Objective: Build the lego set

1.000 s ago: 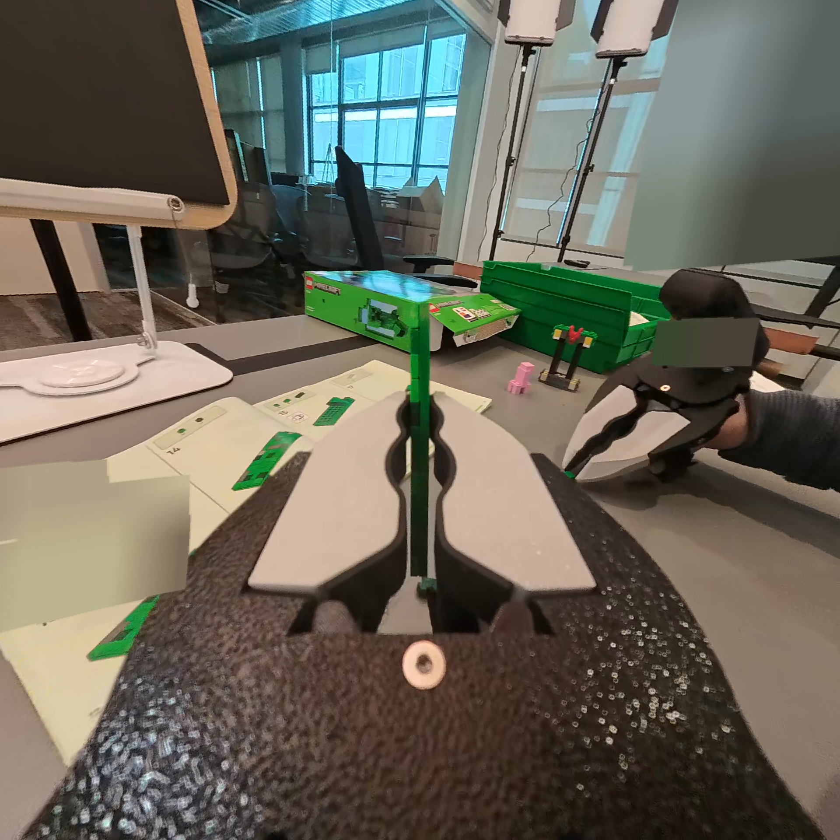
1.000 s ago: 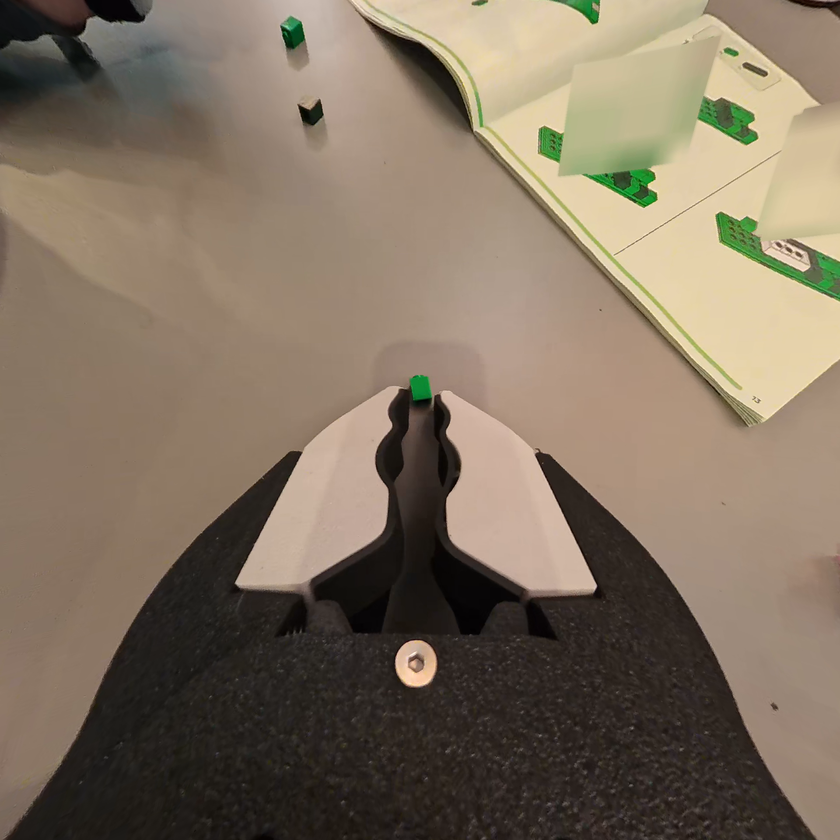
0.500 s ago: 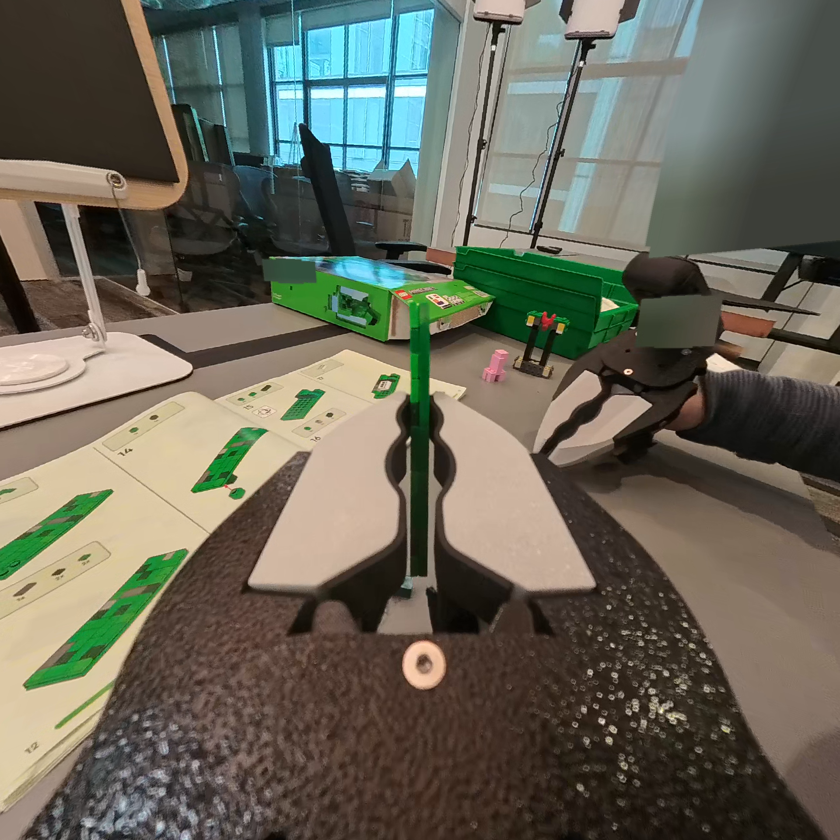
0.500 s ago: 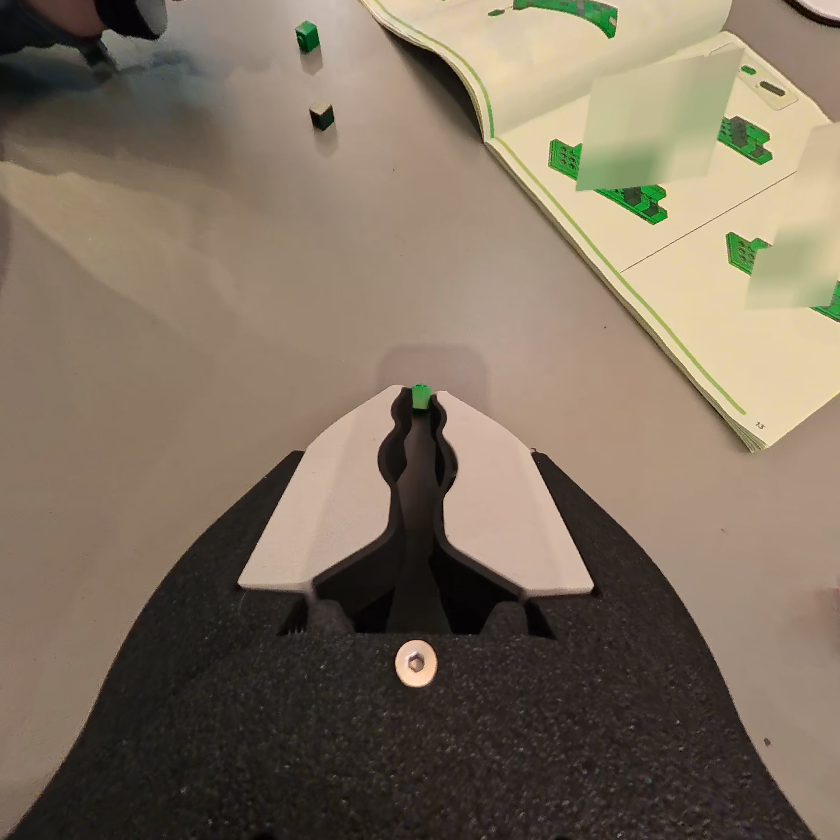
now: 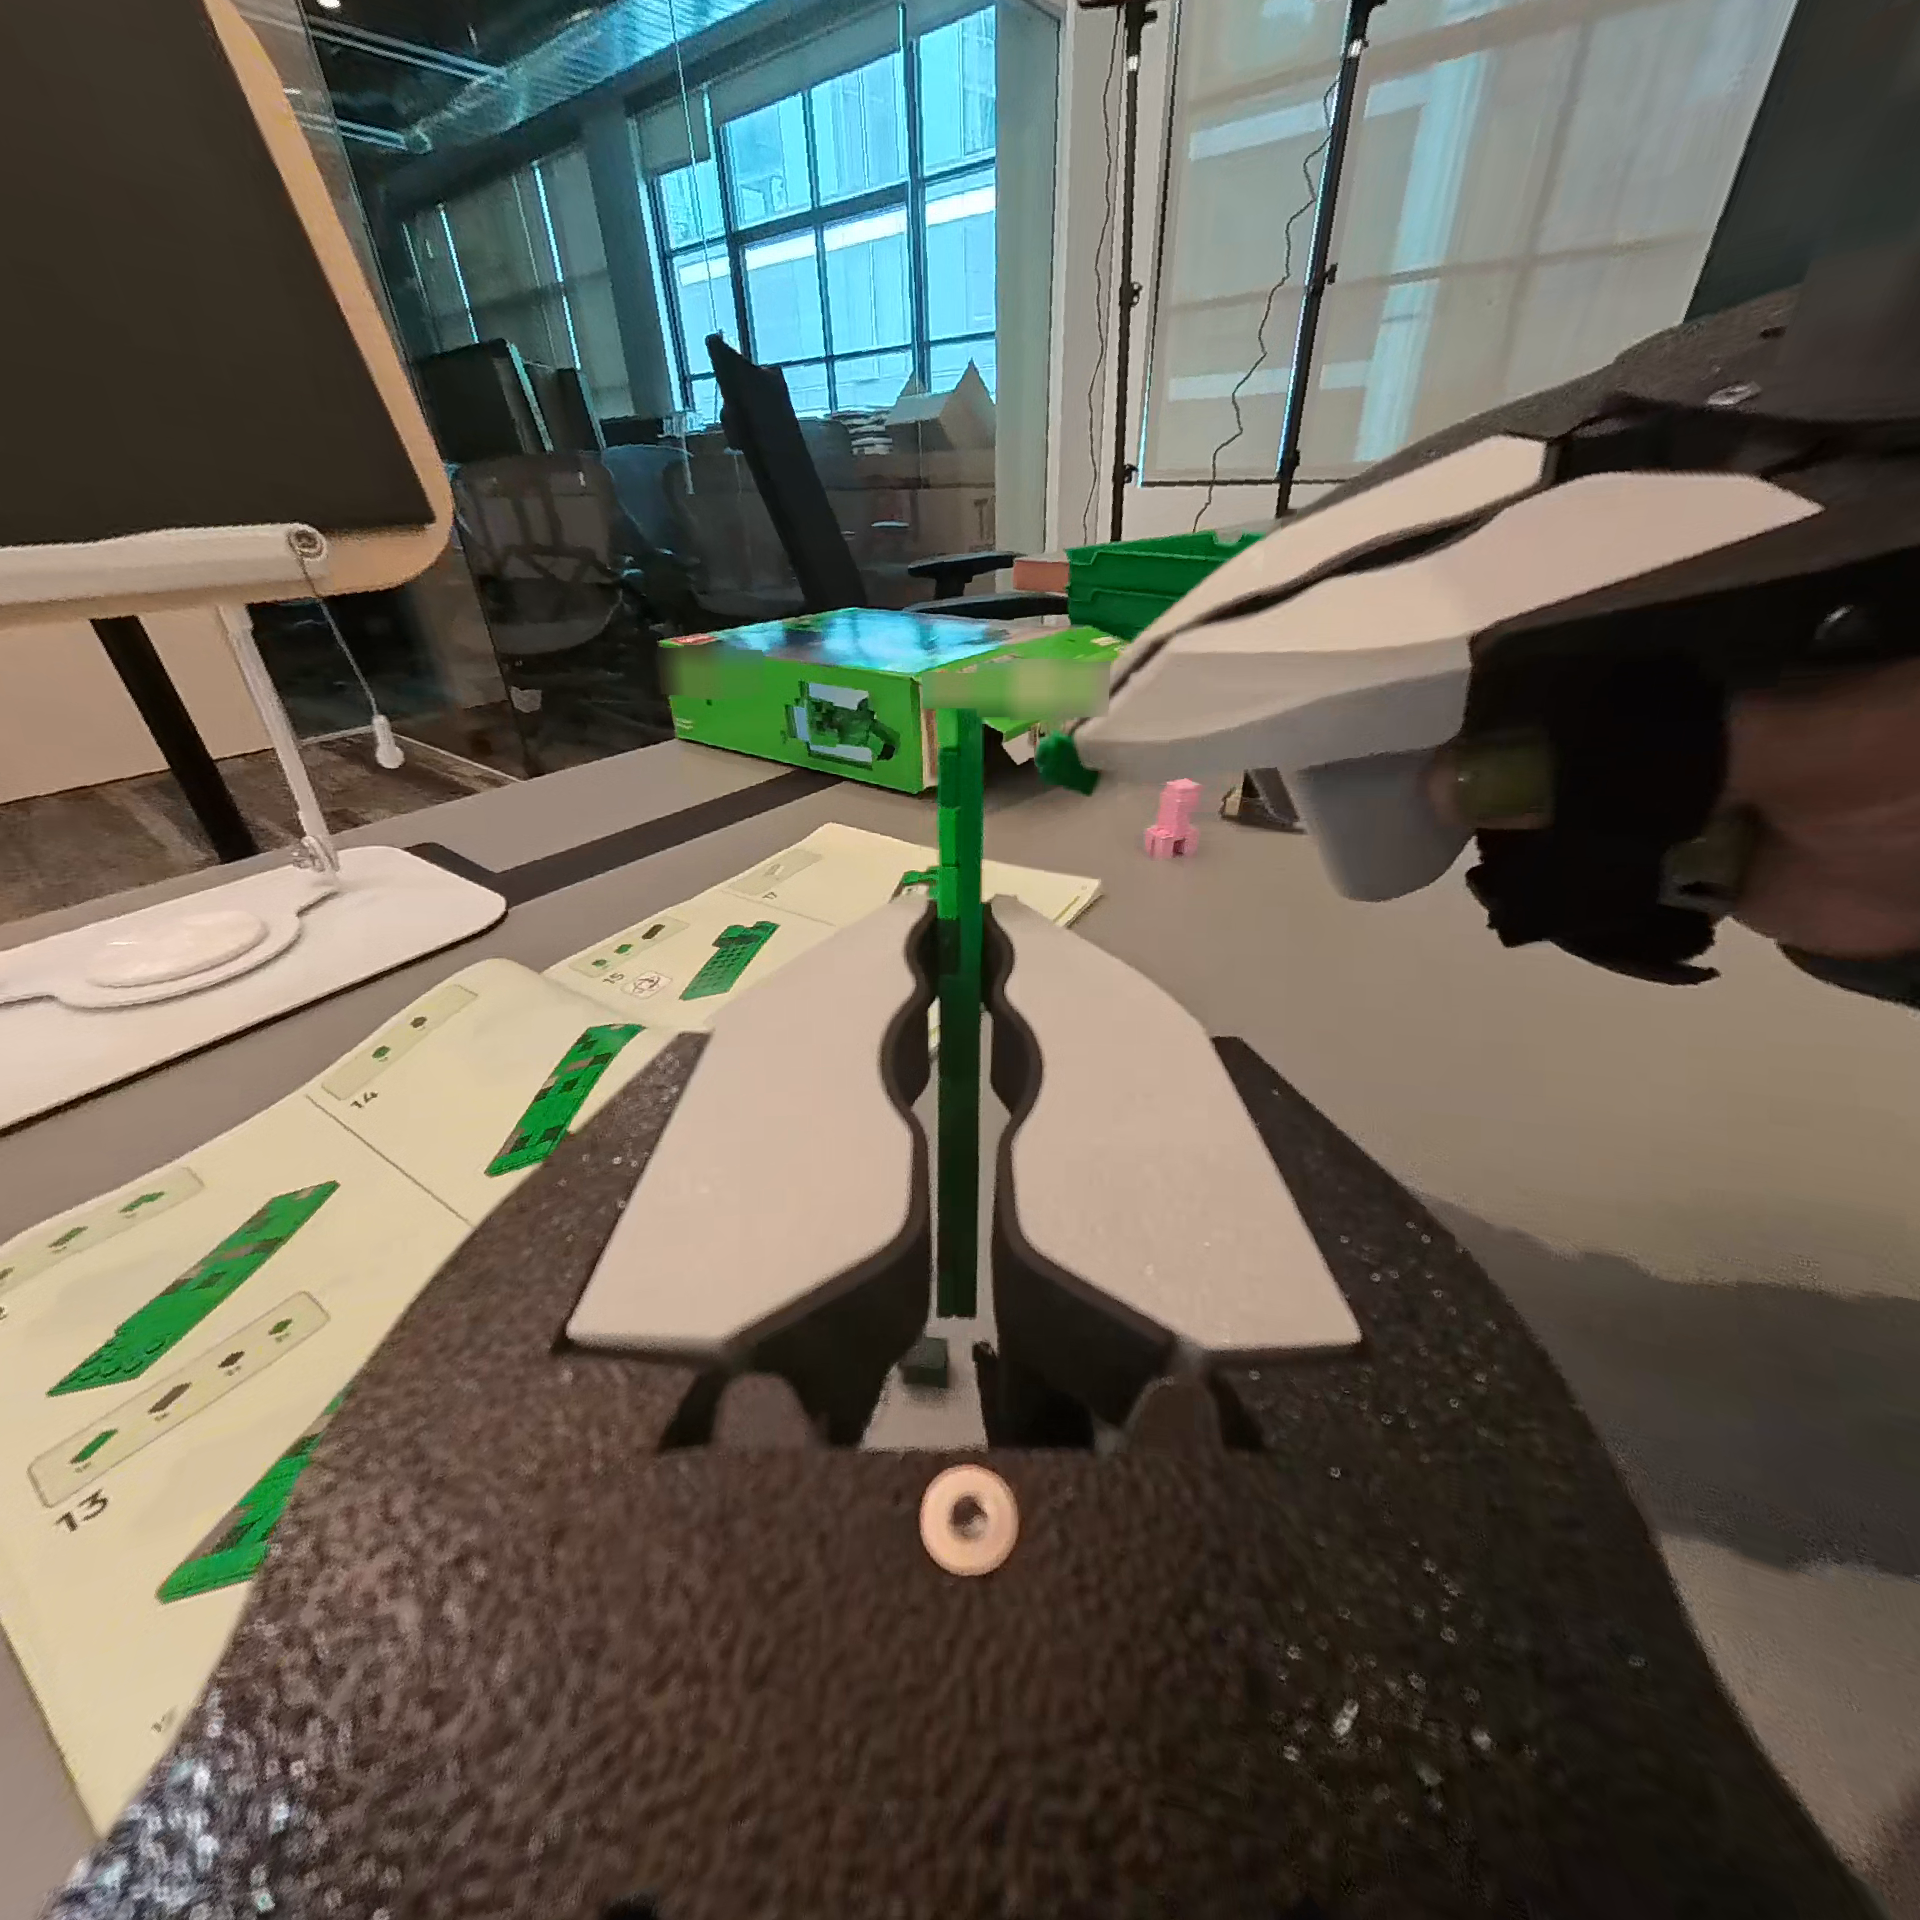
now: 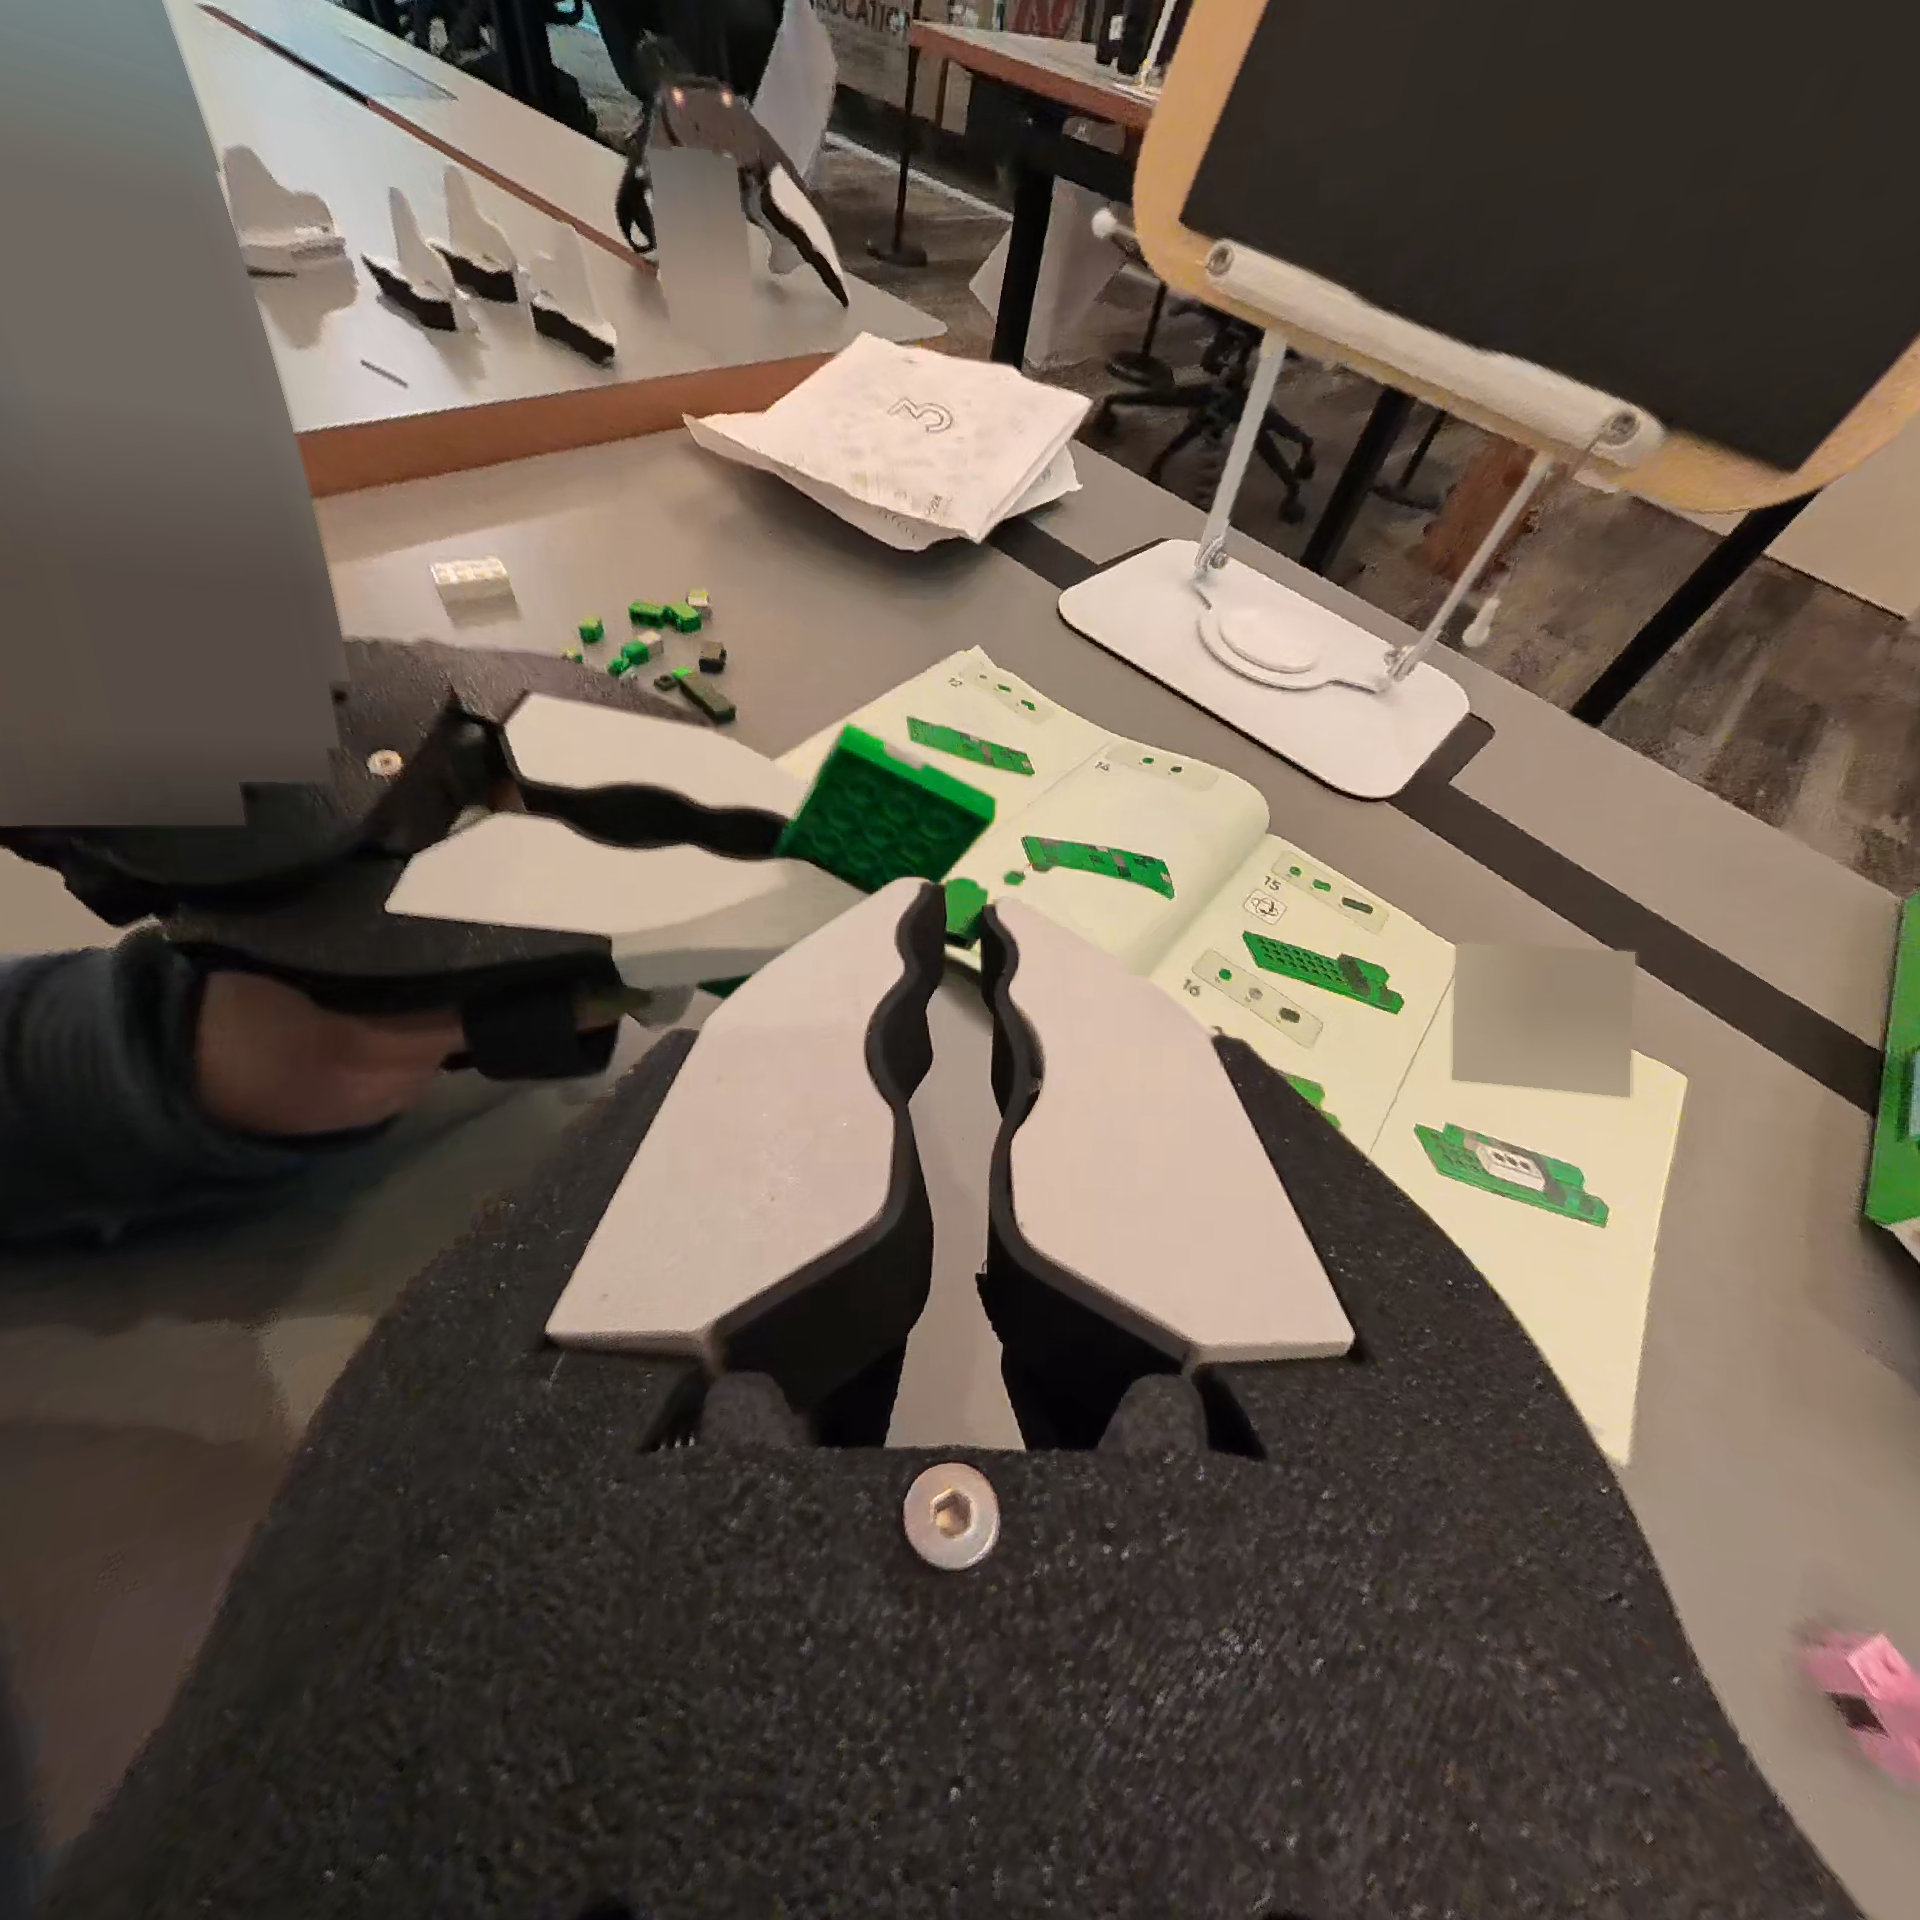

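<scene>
Left hand-held gripper (image 5: 958, 914): nearly closed on a green brick plate (image 5: 958, 831), pads pressed on both faces, plate held on edge above the counter (image 5: 1455, 1143). Seen from the right wrist view, the plate's underside (image 6: 883, 821) is turned toward the right hand-held gripper.

Right hand-held gripper (image 6: 964, 920): nearly closed on a small green brick (image 6: 964, 914), pinched at the very fingertips. In the left wrist view the small brick (image 5: 1065, 761) is seen just beside the plate's upper end, not touching it.

Progress, judged from layout only: both parts are lifted and brought close; they are not joined.

An open instruction booklet (image 6: 1195, 831) lies beneath both grippers. Loose bricks (image 6: 665, 634) are left on the counter beyond the left gripper. A green box (image 5: 821, 707) and a pink figure (image 5: 1174, 821) are well apart.
</scene>
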Demonstrator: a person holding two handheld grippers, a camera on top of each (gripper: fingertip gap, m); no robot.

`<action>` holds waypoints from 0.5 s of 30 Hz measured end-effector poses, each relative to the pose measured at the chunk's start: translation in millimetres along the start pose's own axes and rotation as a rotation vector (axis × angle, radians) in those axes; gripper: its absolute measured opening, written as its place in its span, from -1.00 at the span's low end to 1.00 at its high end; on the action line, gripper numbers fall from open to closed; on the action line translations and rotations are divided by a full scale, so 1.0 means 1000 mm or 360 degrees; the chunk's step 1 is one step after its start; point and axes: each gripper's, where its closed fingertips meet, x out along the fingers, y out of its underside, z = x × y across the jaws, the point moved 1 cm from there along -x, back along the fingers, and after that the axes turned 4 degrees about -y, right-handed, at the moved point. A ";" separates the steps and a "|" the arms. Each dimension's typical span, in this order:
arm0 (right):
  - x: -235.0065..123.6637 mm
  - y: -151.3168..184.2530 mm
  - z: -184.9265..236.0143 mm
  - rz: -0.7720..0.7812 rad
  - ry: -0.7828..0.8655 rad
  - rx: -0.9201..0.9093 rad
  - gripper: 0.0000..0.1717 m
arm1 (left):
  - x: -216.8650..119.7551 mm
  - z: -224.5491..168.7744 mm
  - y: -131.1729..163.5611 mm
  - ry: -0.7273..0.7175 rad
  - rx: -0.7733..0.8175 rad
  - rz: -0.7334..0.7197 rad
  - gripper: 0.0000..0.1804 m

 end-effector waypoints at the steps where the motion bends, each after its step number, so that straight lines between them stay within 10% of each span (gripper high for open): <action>1: 0.001 -0.003 0.001 -0.0005 0.0009 0.0016 -0.92 | 0.000 0.000 0.000 0.0005 -0.0005 0.0000 -0.94; 15: 0.003 -0.008 0.001 -0.0036 0.0036 0.0146 -0.92 | -0.001 -0.006 -0.003 0.0041 0.0053 -0.0030 -0.94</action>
